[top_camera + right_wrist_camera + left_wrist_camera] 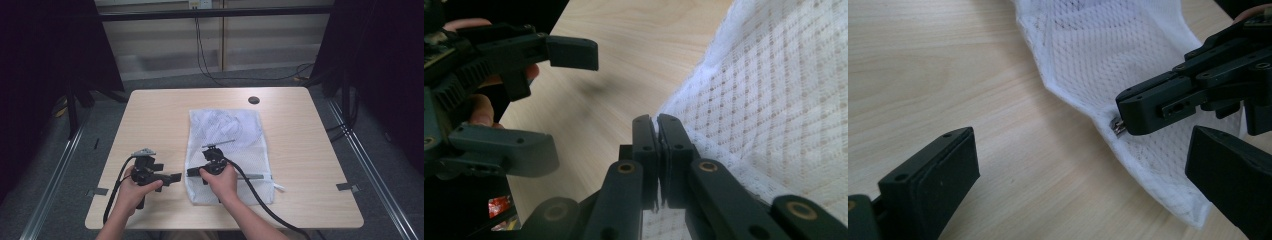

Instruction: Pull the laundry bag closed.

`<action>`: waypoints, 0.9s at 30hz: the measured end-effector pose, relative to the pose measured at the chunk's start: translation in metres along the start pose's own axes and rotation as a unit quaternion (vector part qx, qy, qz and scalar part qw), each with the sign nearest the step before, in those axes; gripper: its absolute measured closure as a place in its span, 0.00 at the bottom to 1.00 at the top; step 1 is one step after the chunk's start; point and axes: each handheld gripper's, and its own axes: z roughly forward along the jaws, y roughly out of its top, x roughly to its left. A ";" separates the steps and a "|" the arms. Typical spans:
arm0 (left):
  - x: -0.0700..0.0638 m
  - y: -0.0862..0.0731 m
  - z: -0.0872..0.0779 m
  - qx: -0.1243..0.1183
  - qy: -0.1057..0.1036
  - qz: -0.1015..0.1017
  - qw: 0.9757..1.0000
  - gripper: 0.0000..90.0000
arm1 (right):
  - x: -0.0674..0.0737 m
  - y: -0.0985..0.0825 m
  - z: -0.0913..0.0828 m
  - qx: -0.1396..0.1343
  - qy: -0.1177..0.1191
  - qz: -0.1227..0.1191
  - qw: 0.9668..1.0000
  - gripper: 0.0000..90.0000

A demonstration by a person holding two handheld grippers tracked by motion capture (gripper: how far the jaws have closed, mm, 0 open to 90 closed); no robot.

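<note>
We have a white mesh laundry bag (227, 150) lying flat on the bench (150, 115), its near end toward us and its zipper running across that end. Our right gripper (657, 131) sits at the bag's near-left edge with its jaws clenched. In the left gripper view they pinch the small metal zipper pull (1118, 127) at the hem of the bag. Our left gripper (172, 177) hovers just left of the bag, over bare wood, with its jaws spread wide and holding nothing.

We judge the work to be at an early stage: the pull is caught, but we cannot tell whether the zipper has yet travelled at all. What is left, as we read it, is for the left jaws to pin the bag's hem beside the pull, and then for the right to draw the pull along the zipper.
</note>
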 end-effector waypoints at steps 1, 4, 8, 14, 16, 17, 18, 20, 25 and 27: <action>0.000 0.000 0.001 -0.002 -0.004 -0.001 1.000 0.01 | 0.000 0.000 0.000 0.000 0.000 0.000 1.000 0.97; -0.002 0.000 0.003 -0.008 -0.010 -0.005 1.000 0.02 | 0.000 0.001 -0.002 -0.003 0.004 -0.001 1.000 0.97; -0.006 0.000 0.009 0.002 -0.018 0.003 1.000 0.03 | 0.000 0.002 -0.005 -0.005 0.005 0.000 1.000 0.97; -0.010 -0.001 0.016 -0.001 -0.036 0.006 0.999 0.11 | 0.000 0.003 -0.008 -0.011 0.009 -0.002 1.000 0.97; -0.011 -0.001 0.018 -0.004 -0.044 0.009 0.999 0.16 | 0.000 0.004 -0.008 -0.012 0.010 0.002 1.000 0.97; -0.012 -0.001 0.019 -0.004 -0.047 0.006 0.999 0.18 | 0.001 0.004 -0.009 -0.010 0.010 0.003 1.000 0.97; -0.012 -0.001 0.020 -0.004 -0.049 0.006 0.999 0.19 | 0.000 0.004 -0.009 -0.013 0.010 0.000 1.000 0.97; -0.013 -0.001 0.021 0.001 -0.054 0.007 0.999 0.22 | 0.000 0.004 -0.010 -0.014 0.010 -0.001 1.000 0.97; -0.014 -0.002 0.025 0.004 -0.061 0.013 0.998 0.29 | 0.001 0.005 -0.012 -0.016 0.014 0.005 1.000 0.97; -0.014 -0.003 0.026 0.005 -0.064 0.018 0.998 0.30 | 0.001 0.005 -0.012 -0.016 0.013 0.003 1.000 0.97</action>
